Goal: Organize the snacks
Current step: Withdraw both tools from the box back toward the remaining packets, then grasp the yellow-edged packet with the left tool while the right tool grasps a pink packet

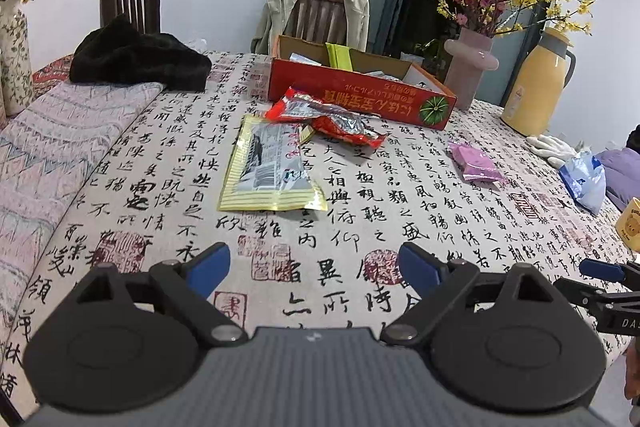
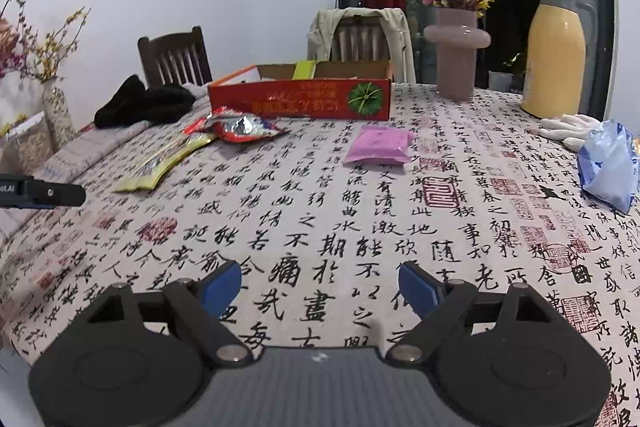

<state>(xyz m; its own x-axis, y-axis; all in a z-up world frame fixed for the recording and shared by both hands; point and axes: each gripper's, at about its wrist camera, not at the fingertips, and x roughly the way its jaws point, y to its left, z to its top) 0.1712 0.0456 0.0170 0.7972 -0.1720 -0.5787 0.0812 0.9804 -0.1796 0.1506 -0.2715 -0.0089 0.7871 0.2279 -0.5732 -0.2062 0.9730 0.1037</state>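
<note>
both two-finger grippers hang low over the near edge of the table, which is covered in a calligraphy-print tablecloth (image 2: 320, 211). the left gripper (image 1: 314, 269) has its blue-padded jaws spread wide with nothing between them. the right gripper (image 2: 320, 285) is just as wide and just as empty.

toward the far side sits a long, shallow red cardboard box (image 2: 300, 99) with an open top. a yellow-green packet (image 1: 339, 55) stands upright inside it, and a few pale wrappers show beside it above the rim; what else it holds i cannot tell.

the loose snacks lie on the cloth in front of the box: a crinkled red and silver foil packet (image 1: 332, 119) close to its front wall, overlapping the far end of a flat yellow-bordered pouch (image 1: 268, 167), and a pink packet (image 2: 378, 146) off to the right, apart from both.

further right are a pink ceramic vase of flowers (image 2: 456, 55), a yellow thermos jug (image 2: 554, 55), white gloves (image 2: 568, 129) and a crumpled blue plastic bag (image 2: 608, 167).
</note>
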